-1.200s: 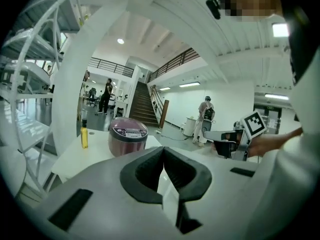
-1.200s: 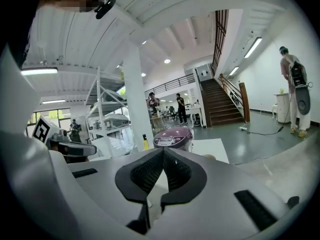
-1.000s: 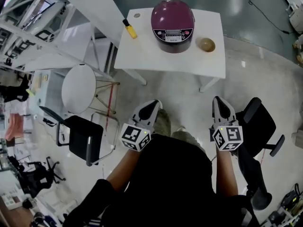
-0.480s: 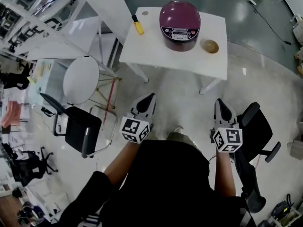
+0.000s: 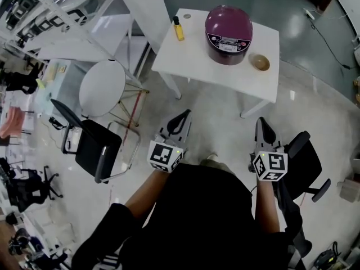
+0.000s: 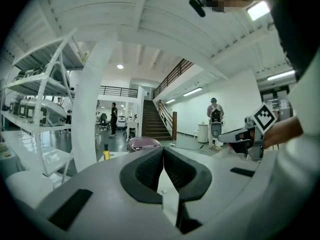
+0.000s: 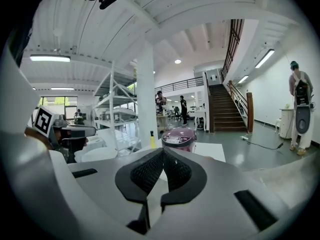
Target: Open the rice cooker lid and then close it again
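A maroon rice cooker [image 5: 228, 26] with its lid down stands on a white table [image 5: 197, 61] some way ahead of me. It also shows small and distant as the rice cooker [image 6: 144, 143] in the left gripper view and as the rice cooker [image 7: 178, 136] in the right gripper view. My left gripper [image 5: 184, 117] and right gripper [image 5: 262, 123] are held close to my body, well short of the table. Both are shut with nothing between the jaws.
A yellow bottle [image 5: 178, 30] and a small brown bowl [image 5: 260, 62] flank the cooker on the table. A round white stool [image 5: 102, 88] and a black chair [image 5: 90, 145] stand to the left, another black chair [image 5: 304, 162] to the right. White shelving [image 5: 62, 16] fills the far left.
The view has shifted, so the table and cooker now sit further right and lower. Both grippers have risen slightly and edged forward, still shut.
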